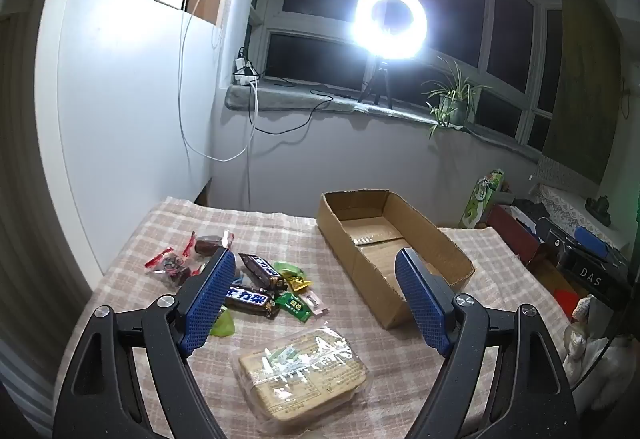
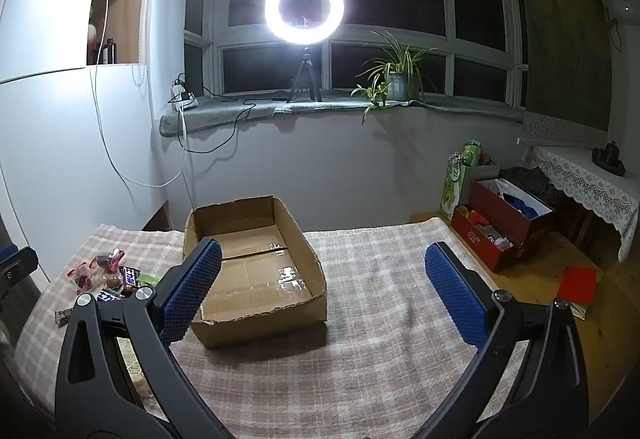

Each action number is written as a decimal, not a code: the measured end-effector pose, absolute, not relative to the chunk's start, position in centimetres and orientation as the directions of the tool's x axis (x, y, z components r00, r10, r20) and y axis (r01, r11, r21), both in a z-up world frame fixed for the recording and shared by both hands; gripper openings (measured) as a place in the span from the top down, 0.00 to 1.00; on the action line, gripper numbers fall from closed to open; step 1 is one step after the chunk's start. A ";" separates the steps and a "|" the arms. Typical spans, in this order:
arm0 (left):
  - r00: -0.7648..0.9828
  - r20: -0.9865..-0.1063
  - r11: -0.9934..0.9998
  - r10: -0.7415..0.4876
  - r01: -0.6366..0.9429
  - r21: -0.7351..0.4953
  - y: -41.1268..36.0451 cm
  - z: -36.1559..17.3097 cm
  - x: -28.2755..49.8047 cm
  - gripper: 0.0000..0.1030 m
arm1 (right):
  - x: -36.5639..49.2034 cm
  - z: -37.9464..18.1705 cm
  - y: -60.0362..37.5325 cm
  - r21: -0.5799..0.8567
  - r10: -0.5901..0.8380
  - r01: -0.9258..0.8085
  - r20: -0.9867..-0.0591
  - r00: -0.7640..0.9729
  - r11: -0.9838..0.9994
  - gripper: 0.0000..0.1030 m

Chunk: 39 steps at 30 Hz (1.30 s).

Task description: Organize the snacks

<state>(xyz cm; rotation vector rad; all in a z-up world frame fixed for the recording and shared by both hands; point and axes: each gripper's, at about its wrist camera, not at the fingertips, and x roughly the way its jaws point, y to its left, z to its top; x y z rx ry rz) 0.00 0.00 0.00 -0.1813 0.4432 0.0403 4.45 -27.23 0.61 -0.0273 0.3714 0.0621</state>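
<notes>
An open cardboard box (image 1: 404,239) (image 2: 256,263) sits on the checked tablecloth (image 1: 360,319) (image 2: 380,299) with nothing inside it. Left of the box lies a pile of snacks: two dark chocolate bars (image 1: 250,301), red-wrapped sweets (image 1: 172,263) and small green packets (image 1: 294,305). A clear-wrapped block of crackers (image 1: 304,371) lies nearest, below my left gripper (image 1: 314,263), which is open over the pile with nothing between its fingers. My right gripper (image 2: 322,255) is open above the cloth, its left finger (image 2: 192,287) in front of the box's near left corner. The snack pile (image 2: 104,275) shows at far left.
A ring light on a tripod (image 2: 305,15) and a potted plant (image 2: 396,79) stand on the windowsill behind the table. Cables hang down the wall at left. On the floor to the right are a red box of items (image 2: 500,227) and a green bag (image 2: 456,183).
</notes>
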 end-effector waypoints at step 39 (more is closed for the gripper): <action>0.875 -0.484 0.970 -0.011 -0.108 -0.217 1.8 -1.8 0.1 0.20 | 6.3 -1.1 -26.2 0.021 0.156 -0.163 -0.420 0.894 0.986 0.00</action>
